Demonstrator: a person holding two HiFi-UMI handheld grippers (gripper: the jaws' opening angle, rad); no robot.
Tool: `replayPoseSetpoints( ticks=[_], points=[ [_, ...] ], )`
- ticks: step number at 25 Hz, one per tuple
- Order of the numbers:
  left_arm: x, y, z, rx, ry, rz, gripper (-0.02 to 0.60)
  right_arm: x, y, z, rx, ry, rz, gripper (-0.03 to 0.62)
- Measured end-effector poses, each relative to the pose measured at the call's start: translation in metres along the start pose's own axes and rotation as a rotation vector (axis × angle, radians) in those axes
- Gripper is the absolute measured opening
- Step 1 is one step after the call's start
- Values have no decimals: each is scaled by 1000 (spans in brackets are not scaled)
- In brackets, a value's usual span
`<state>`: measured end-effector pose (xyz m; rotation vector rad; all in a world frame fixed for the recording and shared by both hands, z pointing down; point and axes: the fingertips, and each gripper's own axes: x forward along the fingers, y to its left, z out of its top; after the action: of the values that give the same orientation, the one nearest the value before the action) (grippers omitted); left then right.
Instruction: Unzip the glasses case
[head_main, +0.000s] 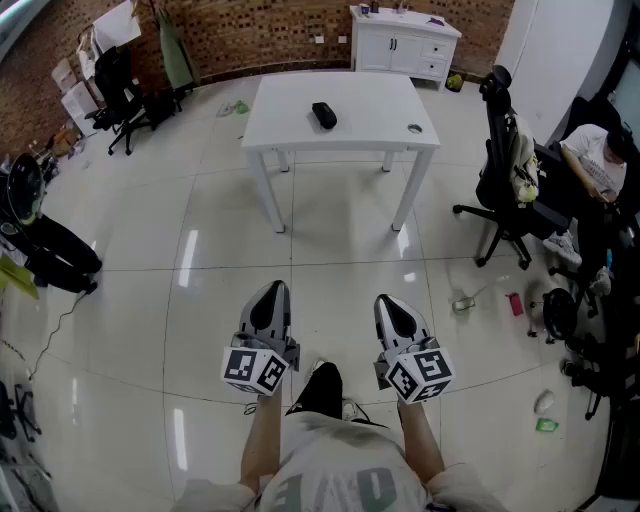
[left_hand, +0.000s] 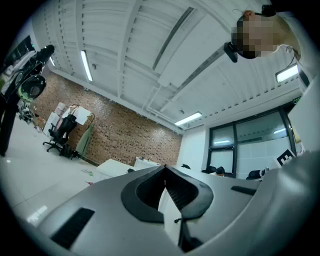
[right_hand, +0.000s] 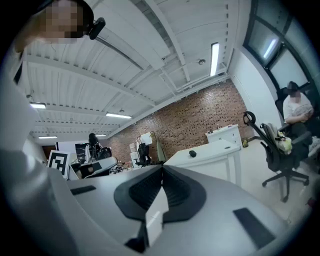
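The black glasses case (head_main: 323, 115) lies closed on the white table (head_main: 290, 125), far ahead of me across the tiled floor. My left gripper (head_main: 272, 291) and right gripper (head_main: 389, 301) are held side by side in front of my body, well short of the table, pointing towards it. Both are shut with nothing between the jaws. In the left gripper view the left gripper (left_hand: 165, 168) has its jaws meeting at the tips. In the right gripper view the right gripper (right_hand: 162, 167) is also shut, and the case (right_hand: 192, 154) shows as a small dark shape on the table (right_hand: 215, 152).
A small round object (head_main: 415, 128) lies at the table's right edge. A black office chair (head_main: 505, 190) stands right of the table, with a seated person (head_main: 595, 165) and floor clutter beyond. A white cabinet (head_main: 405, 45) is at the back, another chair (head_main: 120, 90) at far left.
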<state>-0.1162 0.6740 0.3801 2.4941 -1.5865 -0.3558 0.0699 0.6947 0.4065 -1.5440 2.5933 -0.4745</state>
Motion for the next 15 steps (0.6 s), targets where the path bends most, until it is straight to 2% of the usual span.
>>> replayPoseSetpoints(
  ticks=[3, 6, 10, 15],
  points=[
    [50, 27, -5, 15, -5, -5, 6, 47, -25, 4, -10, 2, -12, 2],
    [121, 68, -15, 19, -16, -9, 5, 118, -58, 7, -21, 2, -10, 2],
    [253, 143, -16, 22, -4, -46, 6, 258, -105, 32, -34, 0, -17, 2],
    [416, 222, 16, 55, 20, -126, 6, 429, -157, 86, -53, 3, -52, 2]
  ],
)
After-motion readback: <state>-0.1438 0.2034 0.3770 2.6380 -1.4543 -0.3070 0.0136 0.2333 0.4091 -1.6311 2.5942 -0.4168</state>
